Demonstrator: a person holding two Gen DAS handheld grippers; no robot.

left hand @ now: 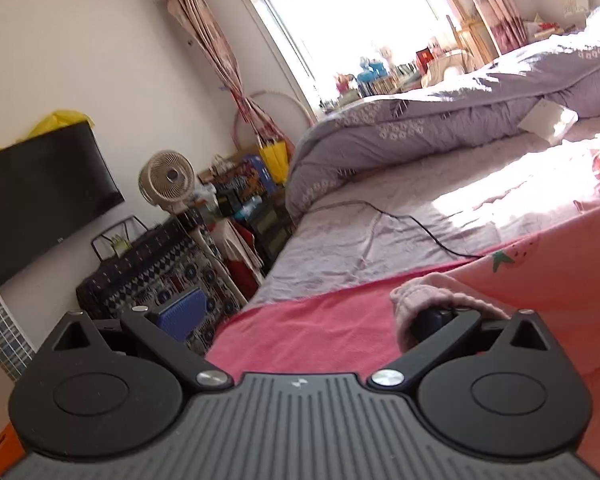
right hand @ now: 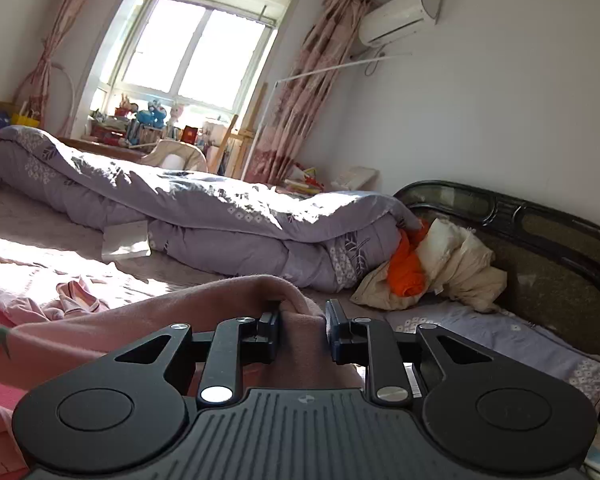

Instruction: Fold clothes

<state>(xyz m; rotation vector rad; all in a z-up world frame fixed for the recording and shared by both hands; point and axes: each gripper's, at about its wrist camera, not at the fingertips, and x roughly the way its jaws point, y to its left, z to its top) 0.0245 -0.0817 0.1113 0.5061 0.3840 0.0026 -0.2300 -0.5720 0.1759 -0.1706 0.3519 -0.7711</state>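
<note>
1. While the right gripper [right hand: 302,328] pinches a bunched fold of the pink strawberry-print garment [right hand: 220,300] between narrow fingers, the left gripper [left hand: 300,316] stands wide, with the ribbed cuff [left hand: 432,292] draped over one finger and nothing clamped.
2. Garment sits at the near edge of the bed [left hand: 380,216], partly over a deep pink cloth [left hand: 320,332], and is raised at the right grip.
3. Risk: a pull from the right side alone likely slides the cuff off the open left finger, so the fold goes skewed.
4. Risk: the thick bunch may creep out of the right pinch, or the deep pink cloth may drag along underneath.
5. Risk: a black cable [left hand: 420,236] lies near the garment and could snag.
6. Left view only: cuff, cable, strawberry print. Right view only: the actual pinch, a second crumpled pink garment [right hand: 76,296], and the lilac quilt [right hand: 220,216] running to the headboard.
</note>
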